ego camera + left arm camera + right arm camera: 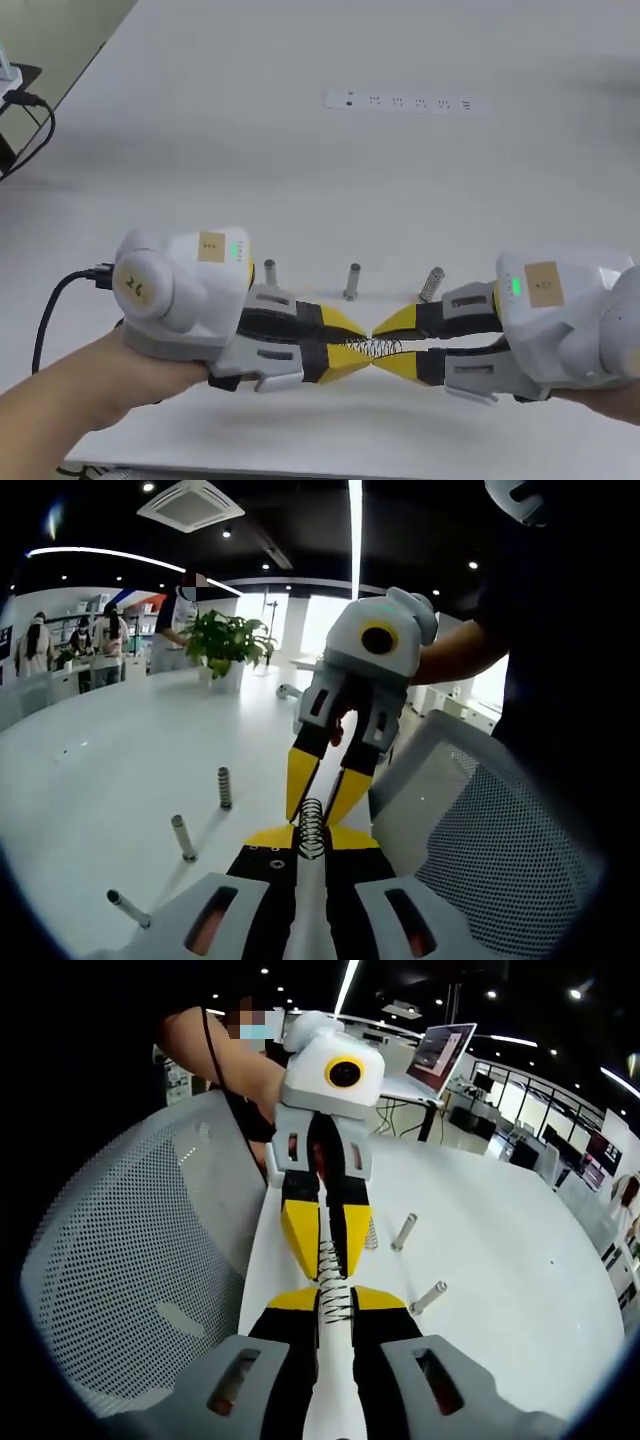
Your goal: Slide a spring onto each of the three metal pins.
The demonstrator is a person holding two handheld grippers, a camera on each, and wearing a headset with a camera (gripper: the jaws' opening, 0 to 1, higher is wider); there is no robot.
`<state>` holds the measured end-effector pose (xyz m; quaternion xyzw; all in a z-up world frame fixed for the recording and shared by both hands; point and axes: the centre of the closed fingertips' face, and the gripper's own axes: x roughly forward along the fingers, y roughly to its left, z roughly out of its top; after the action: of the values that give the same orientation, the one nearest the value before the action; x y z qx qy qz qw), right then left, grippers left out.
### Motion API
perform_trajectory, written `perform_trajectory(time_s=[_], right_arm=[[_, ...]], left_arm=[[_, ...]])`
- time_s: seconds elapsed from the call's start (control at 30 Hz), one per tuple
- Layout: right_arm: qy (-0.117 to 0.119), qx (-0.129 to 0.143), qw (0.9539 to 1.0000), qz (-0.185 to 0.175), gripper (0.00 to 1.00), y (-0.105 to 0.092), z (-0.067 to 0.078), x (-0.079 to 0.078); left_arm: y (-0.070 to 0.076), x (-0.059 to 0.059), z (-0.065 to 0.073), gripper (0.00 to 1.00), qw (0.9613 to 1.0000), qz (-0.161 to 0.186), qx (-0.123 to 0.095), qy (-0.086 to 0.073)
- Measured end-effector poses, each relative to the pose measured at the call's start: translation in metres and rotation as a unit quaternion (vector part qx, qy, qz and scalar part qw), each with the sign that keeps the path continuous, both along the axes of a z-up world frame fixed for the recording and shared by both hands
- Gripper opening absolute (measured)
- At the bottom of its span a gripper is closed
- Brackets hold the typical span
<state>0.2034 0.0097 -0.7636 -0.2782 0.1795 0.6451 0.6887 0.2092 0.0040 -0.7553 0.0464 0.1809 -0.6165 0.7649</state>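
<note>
A small metal spring [372, 347] hangs in the air between my two grippers, whose yellow tips meet nose to nose above the white table's [300, 190] front edge. My left gripper [362, 348] grips one end and my right gripper [382, 347] the other. The left gripper view has the spring [311, 828] between its own tips. In the right gripper view the spring [332, 1282] bridges both pairs of tips. Three upright metal pins stand just behind: the left pin [270, 271] and middle pin [352, 282] are bare, and the right pin [432, 285] carries a spring.
A white power strip [405, 101] lies at the far side of the table. A black cable [35, 110] runs at the far left. A grey mesh chair back [140, 1260] stands close behind the grippers. A laptop [440, 1055] sits further off.
</note>
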Motion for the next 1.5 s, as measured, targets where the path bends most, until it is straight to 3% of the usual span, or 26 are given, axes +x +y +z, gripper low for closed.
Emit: perform_trajectory(time_s=[0.2, 0.33, 0.47, 0.67, 1.0, 1.07, 1.1, 1.5], right_arm=[[0.002, -0.007, 1.0000, -0.007, 0.10, -0.008, -0.002, 0.003], [0.015, -0.009, 0.9997, -0.014, 0.10, -0.013, -0.004, 0.003], [0.038, 0.018, 0.9987, -0.029, 0.09, -0.010, 0.002, 0.004], [0.048, 0.021, 0.9982, -0.029, 0.07, -0.009, 0.000, 0.003], [0.038, 0.017, 0.9986, -0.034, 0.06, -0.010, 0.008, 0.007], [0.038, 0.021, 0.9986, -0.030, 0.06, -0.010, 0.013, 0.006], [0.037, 0.020, 0.9987, -0.029, 0.06, -0.009, 0.014, 0.006], [0.019, 0.008, 0.9997, -0.011, 0.06, -0.006, 0.022, 0.002]], left_arm=[[0.001, 0.001, 0.002, 0.02, 1.0000, 0.004, -0.004, 0.004], [0.002, 0.001, 0.005, 0.02, 0.9999, 0.004, -0.009, 0.007], [0.001, 0.001, 0.006, 0.02, 0.9999, 0.002, -0.012, 0.008], [0.003, 0.000, 0.006, 0.02, 0.9998, 0.002, -0.014, 0.012], [0.004, 0.004, 0.004, 0.02, 0.9995, 0.012, -0.019, 0.020], [0.005, 0.004, -0.001, 0.02, 0.9997, 0.013, -0.009, 0.018], [0.005, 0.004, 0.000, 0.02, 0.9995, 0.014, -0.014, 0.024], [0.005, 0.004, -0.003, 0.02, 0.9997, 0.011, -0.008, 0.018]])
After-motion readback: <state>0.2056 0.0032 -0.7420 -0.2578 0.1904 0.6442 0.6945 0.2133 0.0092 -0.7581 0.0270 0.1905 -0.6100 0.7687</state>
